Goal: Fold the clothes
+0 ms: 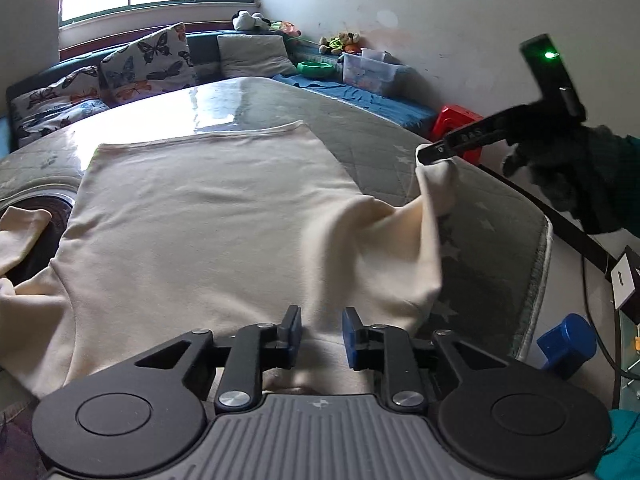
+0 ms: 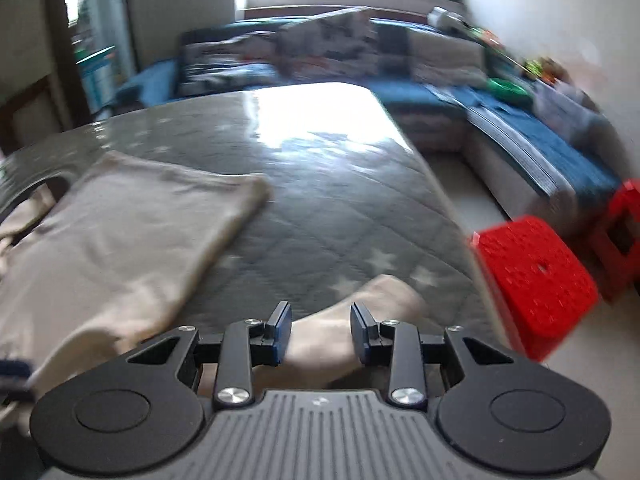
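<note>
A cream long-sleeved shirt (image 1: 200, 220) lies flat on the grey quilted table cover (image 1: 380, 136). My left gripper (image 1: 322, 332) hovers open over the shirt's near edge, its blue pads apart with cloth lying under the gap. My right gripper (image 1: 434, 152), held by a dark-gloved hand (image 1: 580, 176), is shut on the right sleeve (image 1: 432, 196) and holds its cuff off the table. In the blurred right wrist view the sleeve (image 2: 360, 308) runs between the right gripper (image 2: 320, 330) fingers, with the shirt body (image 2: 100, 248) to the left. The other sleeve (image 1: 20, 232) droops at the far left.
A red plastic stool (image 2: 532, 272) stands just past the table's right edge. A blue cap-like object (image 1: 566, 344) and cables sit at the near right. A bench with butterfly cushions (image 1: 148, 60), a clear bin (image 1: 368, 68) and toys runs along the far wall.
</note>
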Available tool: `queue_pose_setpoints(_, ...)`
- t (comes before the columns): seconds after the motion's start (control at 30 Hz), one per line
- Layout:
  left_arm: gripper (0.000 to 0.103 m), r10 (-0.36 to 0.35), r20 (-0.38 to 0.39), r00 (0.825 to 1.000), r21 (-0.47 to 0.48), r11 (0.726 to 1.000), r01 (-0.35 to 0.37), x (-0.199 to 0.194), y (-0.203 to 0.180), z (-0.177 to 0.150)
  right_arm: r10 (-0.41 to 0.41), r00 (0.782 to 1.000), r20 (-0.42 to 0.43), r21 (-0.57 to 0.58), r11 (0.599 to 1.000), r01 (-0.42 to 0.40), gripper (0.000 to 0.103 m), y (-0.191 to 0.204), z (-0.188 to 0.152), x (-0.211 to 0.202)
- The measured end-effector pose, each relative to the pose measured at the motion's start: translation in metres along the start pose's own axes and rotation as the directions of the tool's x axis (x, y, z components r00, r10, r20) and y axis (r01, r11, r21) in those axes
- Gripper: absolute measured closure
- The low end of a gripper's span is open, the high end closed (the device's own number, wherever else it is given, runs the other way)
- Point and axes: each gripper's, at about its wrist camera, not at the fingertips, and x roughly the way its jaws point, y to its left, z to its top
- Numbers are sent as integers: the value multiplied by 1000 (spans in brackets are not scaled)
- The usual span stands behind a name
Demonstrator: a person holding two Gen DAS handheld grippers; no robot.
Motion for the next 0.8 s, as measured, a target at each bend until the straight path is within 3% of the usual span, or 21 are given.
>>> queue_pose_setpoints(0.13,77,-6,-2,1000,3,1000,6,-2,-2,0,-27,999,-20,68,997,28,70,-17,0,8)
queue_pose_setpoints(0.37,74,-9,0,1000,5,1000,9,-1,-5,-1,-84,995,-48,34,996,86,70,-5,1,28)
queue_pose_setpoints(0.43,74,-11,1,1000,4,1000,11,-2,-5,-1,-100,994,-50,22,995,102,77,-4,2,29)
queue_pose_setpoints(0.5,73,-12,3,1000,3,1000,12,-2,-6,-1,-121,991,-50,5,993,121,93,-3,4,31)
queue_pose_setpoints(0.57,71,-12,6,1000,2,1000,12,-2,-6,-1,-134,990,-49,-4,991,134,101,-4,6,32)
queue_pose_setpoints(0.73,70,-13,11,1000,-6,1000,13,-1,-9,4,-132,991,-25,5,991,132,102,-9,9,27)
queue_pose_setpoints(0.8,70,-21,18,1000,-3,1000,21,-1,-12,7,-126,992,-20,26,992,126,97,-15,11,26)
